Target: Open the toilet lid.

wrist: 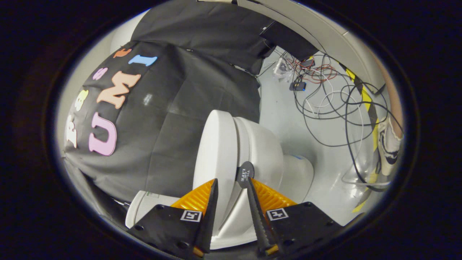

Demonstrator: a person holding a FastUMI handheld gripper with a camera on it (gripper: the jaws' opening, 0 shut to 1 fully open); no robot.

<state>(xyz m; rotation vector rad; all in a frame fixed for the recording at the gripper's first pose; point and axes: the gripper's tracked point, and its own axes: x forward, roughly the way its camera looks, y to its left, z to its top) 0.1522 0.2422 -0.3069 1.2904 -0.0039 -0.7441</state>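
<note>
The view is rolled to one side. A white toilet stands against the booth's black cloth wall, with its bowl (pixel 269 151) and base (pixel 301 173) to the right of the fingers and its tank (pixel 144 206) to their left. The toilet lid (pixel 213 151) is lifted off the bowl and leans toward the tank. A round black tab (pixel 245 172) sits at the lid's rim by one fingertip. My gripper (pixel 231 182) is closed narrowly on the lid's rim, one finger on its outer face and the other on its inner side.
Grey floor lies beyond the toilet. A tangle of black, white and red cables (pixel 332 94) with a small blue-lit device (pixel 297 86) lies on it. Yellow-black tape (pixel 368 104) runs along the floor, and a person's foot (pixel 389 144) stands next to it.
</note>
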